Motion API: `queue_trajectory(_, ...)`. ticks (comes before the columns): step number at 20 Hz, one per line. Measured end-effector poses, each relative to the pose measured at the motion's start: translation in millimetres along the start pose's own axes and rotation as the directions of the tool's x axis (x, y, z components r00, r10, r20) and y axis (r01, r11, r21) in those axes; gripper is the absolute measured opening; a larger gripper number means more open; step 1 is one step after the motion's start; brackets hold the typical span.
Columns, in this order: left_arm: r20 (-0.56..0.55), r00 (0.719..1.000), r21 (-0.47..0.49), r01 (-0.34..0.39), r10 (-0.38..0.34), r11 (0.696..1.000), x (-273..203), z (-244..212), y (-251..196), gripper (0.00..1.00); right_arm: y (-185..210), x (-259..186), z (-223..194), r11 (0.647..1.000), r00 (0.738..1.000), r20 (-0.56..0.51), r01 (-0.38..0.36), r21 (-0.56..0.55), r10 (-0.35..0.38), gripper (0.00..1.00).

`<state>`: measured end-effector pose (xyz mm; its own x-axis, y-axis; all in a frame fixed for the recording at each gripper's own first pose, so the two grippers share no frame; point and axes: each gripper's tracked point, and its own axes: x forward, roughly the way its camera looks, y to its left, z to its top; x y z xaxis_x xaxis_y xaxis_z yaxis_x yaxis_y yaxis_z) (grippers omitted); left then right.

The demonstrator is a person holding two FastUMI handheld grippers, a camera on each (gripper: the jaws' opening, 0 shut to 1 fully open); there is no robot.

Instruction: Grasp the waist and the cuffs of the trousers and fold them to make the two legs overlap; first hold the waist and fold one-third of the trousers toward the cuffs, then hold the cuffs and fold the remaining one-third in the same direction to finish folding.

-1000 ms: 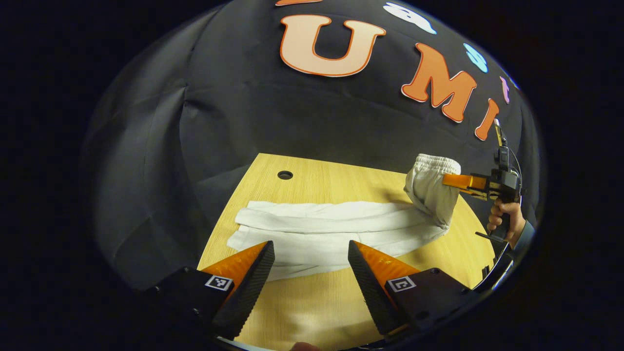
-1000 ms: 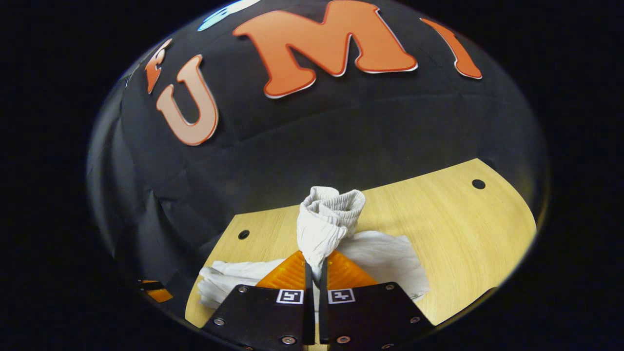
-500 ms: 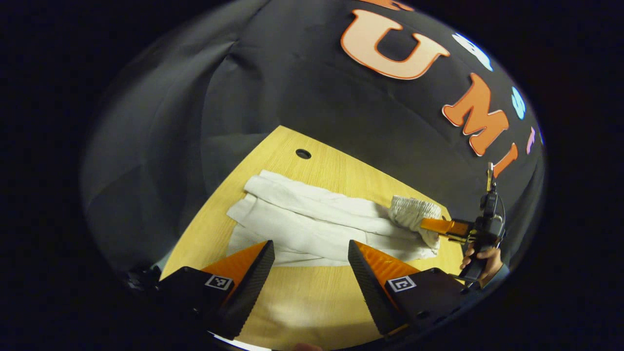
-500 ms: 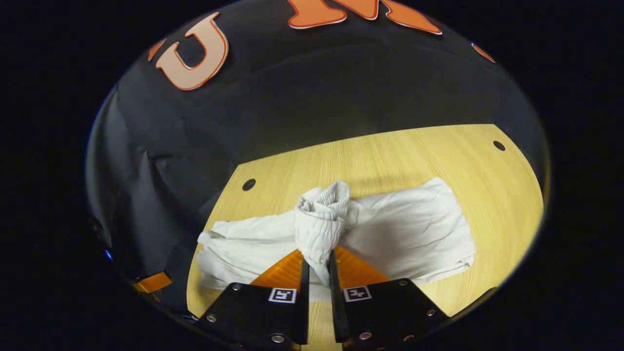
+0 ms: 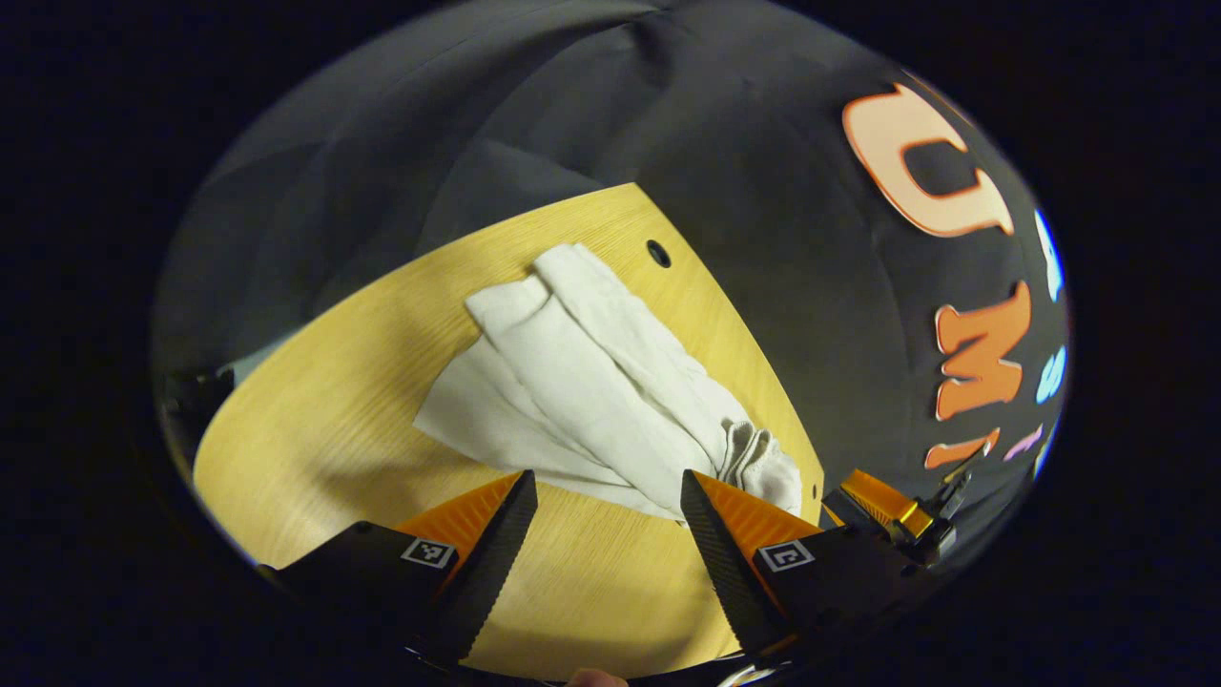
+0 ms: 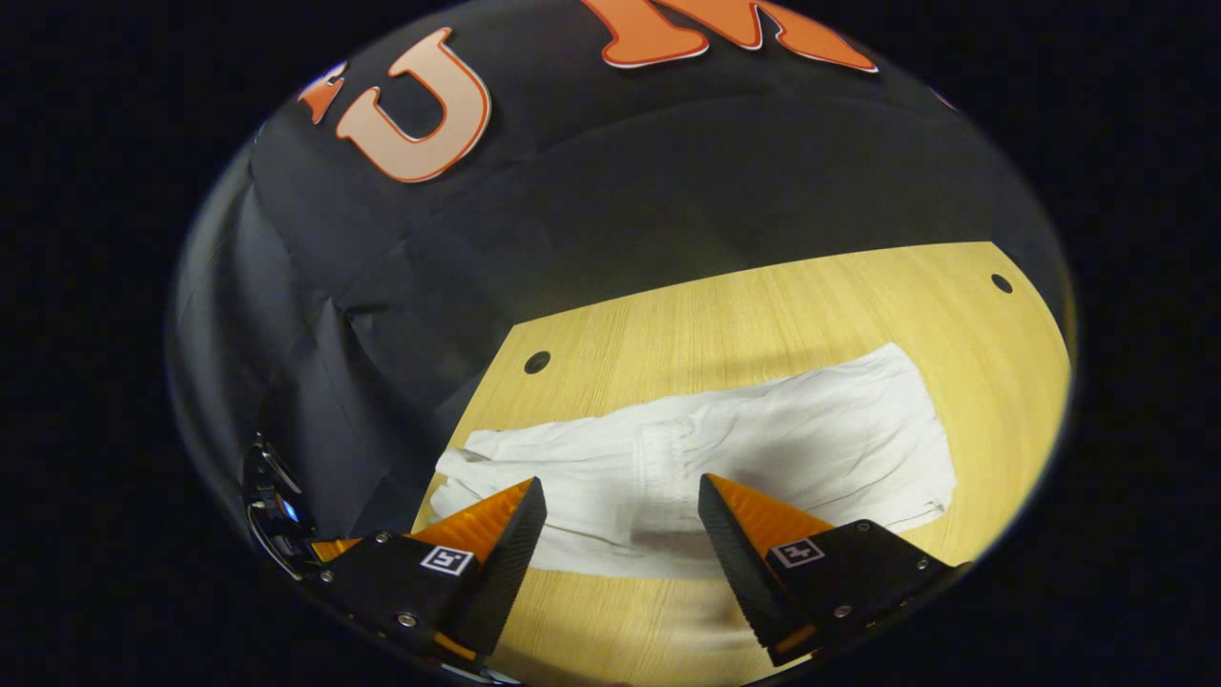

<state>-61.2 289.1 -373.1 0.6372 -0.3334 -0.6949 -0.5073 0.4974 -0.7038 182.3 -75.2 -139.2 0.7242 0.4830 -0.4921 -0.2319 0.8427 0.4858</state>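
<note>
Waist (image 6: 658,448) dropped, R tool (image 6: 620,534) now open

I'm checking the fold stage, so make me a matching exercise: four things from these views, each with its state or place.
Things:
1. left tool
2. trousers
3. waistband
4. table

States or places:
A. bare wood with small round holes
B. open, holding nothing
C. folded over onto the legs
D. lying on the table, white

Pairs: 1-B, 2-D, 3-C, 4-A
</note>
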Motion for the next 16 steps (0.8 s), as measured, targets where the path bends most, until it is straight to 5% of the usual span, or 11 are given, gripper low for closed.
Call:
queue_trajectory(7,0.020,1.000,-0.216,0.000,0.004,0.976,26.6,1.8,29.9,0.99,-56.0,-63.6,63.5,0.995,0.979,0.178,0.095,0.042,-0.101,0.98)
queue_trajectory(16,0.106,0.993,-0.200,0.064,-0.043,0.978,62.2,28.1,5.9,0.97,-123.6,-145.2,100.4,0.967,0.915,0.311,0.246,0.069,-0.255,0.98)
